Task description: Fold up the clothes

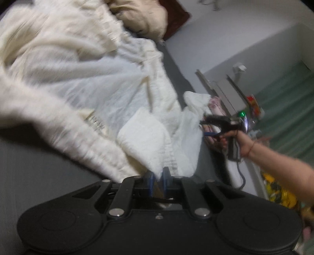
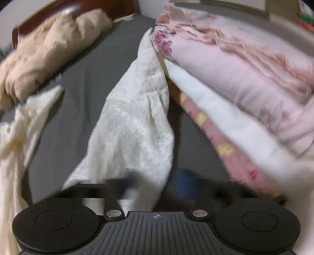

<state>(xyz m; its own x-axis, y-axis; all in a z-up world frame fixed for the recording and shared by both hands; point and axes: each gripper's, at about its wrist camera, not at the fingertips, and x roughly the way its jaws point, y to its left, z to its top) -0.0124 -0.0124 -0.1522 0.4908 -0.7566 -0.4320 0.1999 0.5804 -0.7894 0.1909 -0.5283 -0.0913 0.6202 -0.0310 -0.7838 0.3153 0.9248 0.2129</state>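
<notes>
A large crumpled white garment (image 1: 78, 78) lies spread over the grey bed sheet (image 1: 39, 166). My left gripper (image 1: 158, 174) is shut on its near edge, and the cloth bunches up between the blue pads. A narrow part of the white garment (image 2: 133, 117) runs from the far side of the bed straight down into my right gripper (image 2: 157, 179). That gripper's fingers are blurred and stand apart on either side of the cloth. From the left wrist view, the right gripper (image 1: 202, 127) is at the garment's right tip, held by a person's hand (image 1: 245, 143).
A stack of folded pink and white clothes (image 2: 235, 78) sits just right of the strip. A beige pillow (image 2: 49, 49) lies at the head of the bed by a dark wooden headboard (image 2: 49, 11). Beyond the bed's right edge are a green curtain (image 1: 290, 98) and yellow clutter (image 1: 278, 190).
</notes>
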